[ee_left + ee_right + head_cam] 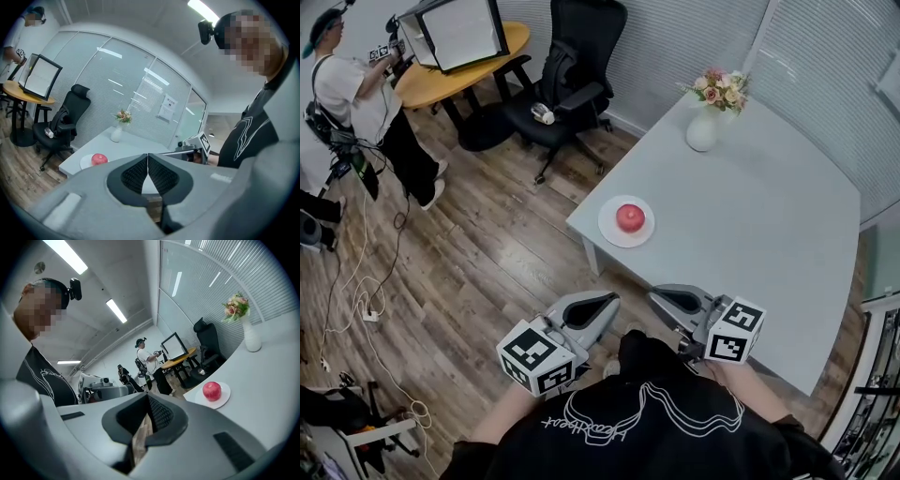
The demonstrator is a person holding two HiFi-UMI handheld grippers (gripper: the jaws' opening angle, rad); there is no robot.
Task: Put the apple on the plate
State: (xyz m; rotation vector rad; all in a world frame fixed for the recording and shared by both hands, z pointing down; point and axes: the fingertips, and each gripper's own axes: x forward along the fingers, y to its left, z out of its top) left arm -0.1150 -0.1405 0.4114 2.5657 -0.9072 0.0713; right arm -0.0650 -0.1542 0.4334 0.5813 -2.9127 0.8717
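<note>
A red apple (630,217) rests on a small white plate (609,231) near the left edge of the pale grey table (769,225). Both grippers hang off the table's near edge, close to my chest and well short of the plate. The left gripper (607,300) is shut with nothing in it, and so is the right gripper (656,296). The left gripper view has its jaws (148,160) meeting, with the apple (98,159) far off to the left. In the right gripper view the closed gripper (148,401) sits low, and the apple (212,390) on its plate (225,398) lies to the right.
A white vase of flowers (704,129) stands at the table's far side. Beyond the table are a black office chair (567,84), a round wooden table (431,75) with a screen, and a standing person (356,103). Cables (366,300) trail over the wooden floor.
</note>
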